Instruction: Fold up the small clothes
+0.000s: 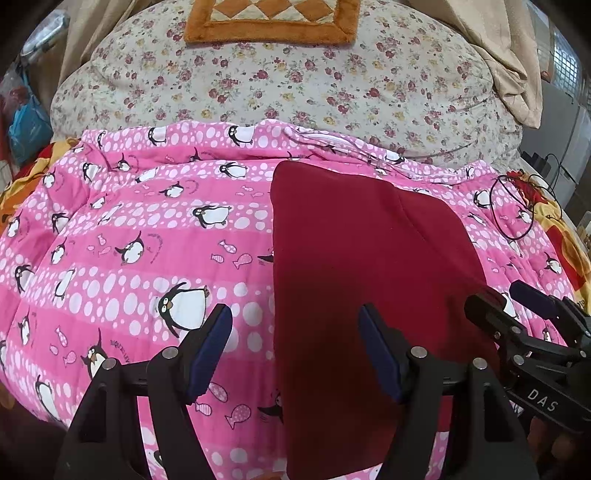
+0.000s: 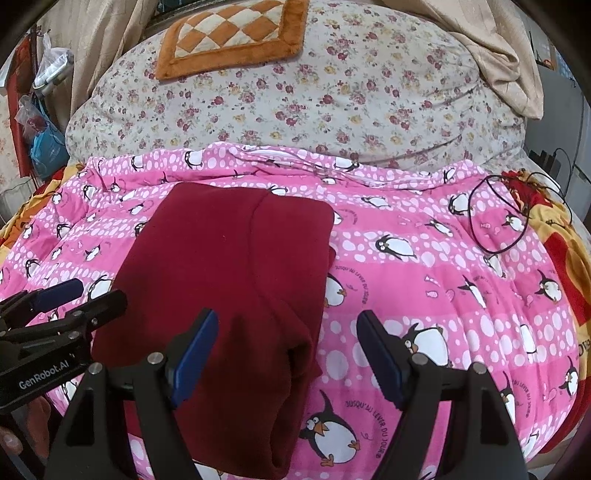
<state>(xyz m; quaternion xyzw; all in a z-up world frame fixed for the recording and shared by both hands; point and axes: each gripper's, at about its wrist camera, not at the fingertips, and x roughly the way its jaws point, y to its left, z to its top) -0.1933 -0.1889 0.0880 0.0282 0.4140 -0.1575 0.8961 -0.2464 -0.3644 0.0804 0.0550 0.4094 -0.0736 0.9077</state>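
A dark red garment [image 1: 362, 280] lies folded into a long flat shape on a pink penguin-print quilt [image 1: 129, 229]. It also shows in the right wrist view [image 2: 229, 280]. My left gripper [image 1: 295, 347] is open and empty, hovering over the garment's near left edge. My right gripper [image 2: 286, 354] is open and empty, over the garment's near right edge. The right gripper also shows at the right of the left wrist view [image 1: 517, 299], and the left gripper at the left of the right wrist view [image 2: 92, 295].
A floral duvet [image 2: 314, 96] is piled behind the pink quilt [image 2: 443, 280], with an orange checkered cushion [image 2: 236, 33] on top. A black cable loop [image 2: 498, 218] lies at the quilt's right. Beige curtains [image 2: 509, 55] hang behind. Bags [image 2: 44, 136] hang at far left.
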